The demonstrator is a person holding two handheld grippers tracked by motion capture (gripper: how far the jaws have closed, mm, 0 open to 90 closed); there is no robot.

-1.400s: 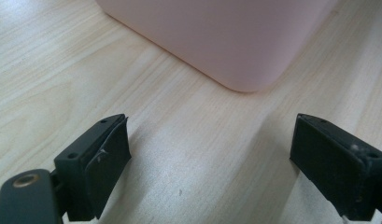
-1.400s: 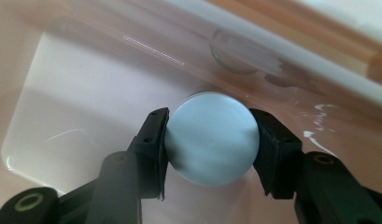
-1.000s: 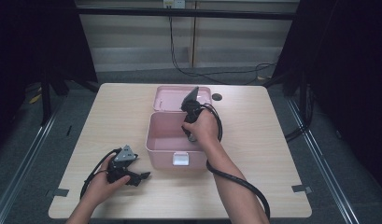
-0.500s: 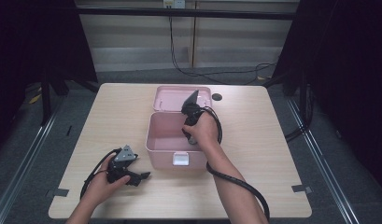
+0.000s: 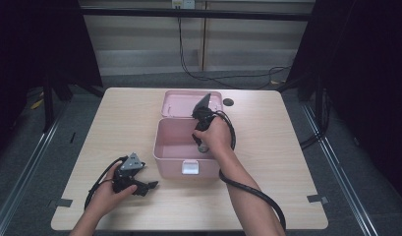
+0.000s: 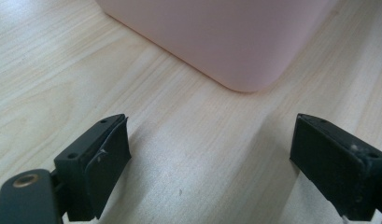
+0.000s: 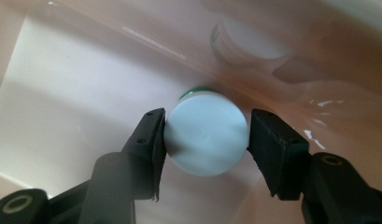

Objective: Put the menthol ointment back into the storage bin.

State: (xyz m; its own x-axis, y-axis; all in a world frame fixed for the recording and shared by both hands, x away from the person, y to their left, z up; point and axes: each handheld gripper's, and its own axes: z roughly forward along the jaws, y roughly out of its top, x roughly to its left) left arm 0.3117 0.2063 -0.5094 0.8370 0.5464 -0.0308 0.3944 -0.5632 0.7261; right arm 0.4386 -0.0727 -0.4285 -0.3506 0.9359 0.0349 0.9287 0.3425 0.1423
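A pink box [image 5: 161,147] stands mid-table with its lid [image 5: 188,103] laid back behind it. My right gripper [image 5: 202,146] reaches down into the box from above. In the right gripper view its jaws [image 7: 206,140] bracket the white cap of a small bottle [image 7: 205,126] with a green band, which rests against the box's inner wall. The jaws have just been opening, and a thin gap shows at the right pad [image 7: 268,149]. My left gripper [image 5: 148,187] lies on the table at the box's front left, open and with nothing in it [image 6: 212,163].
A small dark round object [image 5: 228,102] lies on the table right of the lid. A black cable [image 5: 252,191] trails from the right gripper along the forearm. In the left gripper view the box's rounded corner [image 6: 244,70] is just ahead.
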